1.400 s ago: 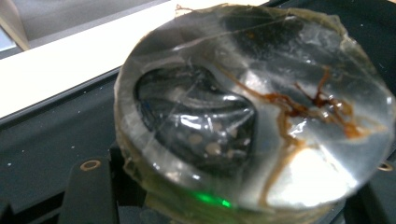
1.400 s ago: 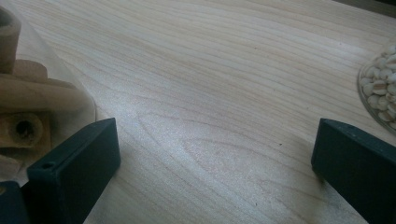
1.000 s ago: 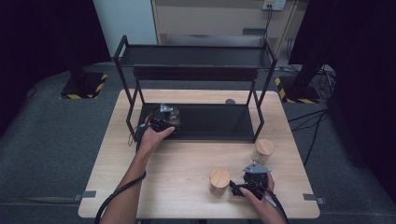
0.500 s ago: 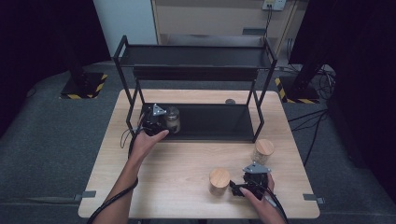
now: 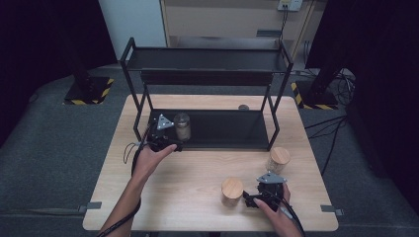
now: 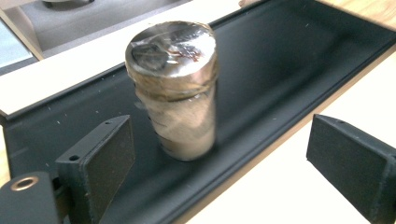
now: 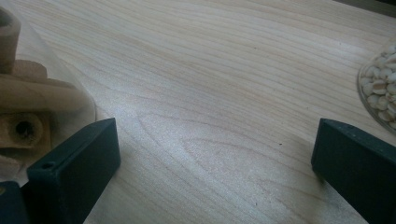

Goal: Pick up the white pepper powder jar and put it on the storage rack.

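A glass jar with a silver foil-wrapped lid [image 5: 182, 126] [image 6: 175, 88] stands upright on the black lower shelf [image 5: 227, 129] [image 6: 289, 60] of a metal rack. My left gripper [image 5: 167, 132] [image 6: 224, 156] is just left of the jar and in front of it. Its jaws have just been opening; they stand wide, and the jar is beyond their tips, untouched. My right gripper [image 5: 261, 190] [image 7: 215, 158] rests low over the wooden table [image 5: 197, 173] at the front right. It is open and holds nothing. On one side of it is a wooden-lidded jar [image 5: 232, 187] [image 7: 28, 107], on the other a jar of pale nuts [image 5: 278, 159] [image 7: 380, 88].
The black two-tier rack [image 5: 207, 59] spans the back of the table, its posts [image 5: 273, 116] at the corners. A small dark round object [image 5: 243, 107] lies behind the lower shelf. Bare tabletop lies between the two hands.
The left gripper let go of the silver-lidded jar and drew back left and toward the person; the jar stays on the lower shelf. The right hand has not moved.
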The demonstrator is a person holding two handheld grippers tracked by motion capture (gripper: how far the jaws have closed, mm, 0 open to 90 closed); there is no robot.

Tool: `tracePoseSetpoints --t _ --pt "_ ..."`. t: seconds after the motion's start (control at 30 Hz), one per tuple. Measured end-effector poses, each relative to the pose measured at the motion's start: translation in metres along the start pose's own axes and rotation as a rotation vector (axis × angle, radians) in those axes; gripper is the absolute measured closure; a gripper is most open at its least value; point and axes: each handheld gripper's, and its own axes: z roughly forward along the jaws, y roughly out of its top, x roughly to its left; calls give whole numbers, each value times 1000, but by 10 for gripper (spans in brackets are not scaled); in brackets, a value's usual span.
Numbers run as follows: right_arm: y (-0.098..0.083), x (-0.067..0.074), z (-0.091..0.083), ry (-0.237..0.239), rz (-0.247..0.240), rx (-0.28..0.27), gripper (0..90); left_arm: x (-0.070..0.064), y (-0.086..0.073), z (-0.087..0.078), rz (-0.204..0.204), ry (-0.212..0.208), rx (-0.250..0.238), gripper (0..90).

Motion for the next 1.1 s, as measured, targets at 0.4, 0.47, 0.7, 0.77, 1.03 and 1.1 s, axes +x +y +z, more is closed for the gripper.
tracePoseSetpoints --t 0.4,0.47,0.7,0.77,1.03,1.1 --pt "0 0 0 0 0 0 11 -7 -10 -32 -34 1 -44 67" --pt "0 0 0 0 0 0 11 -9 -9 -35 -33 1 -42 67" --pt "0 0 0 0 0 0 11 -15 -8 -45 -18 4 -37 64" --pt "0 0 0 0 0 0 11 -17 -9 -47 -15 2 -33 64" --pt "0 0 0 0 -1 0 11 -28 -10 -51 0 -11 -25 64" --pt "0 0 0 0 -1 0 11 -30 -10 -52 -4 -12 -29 64"
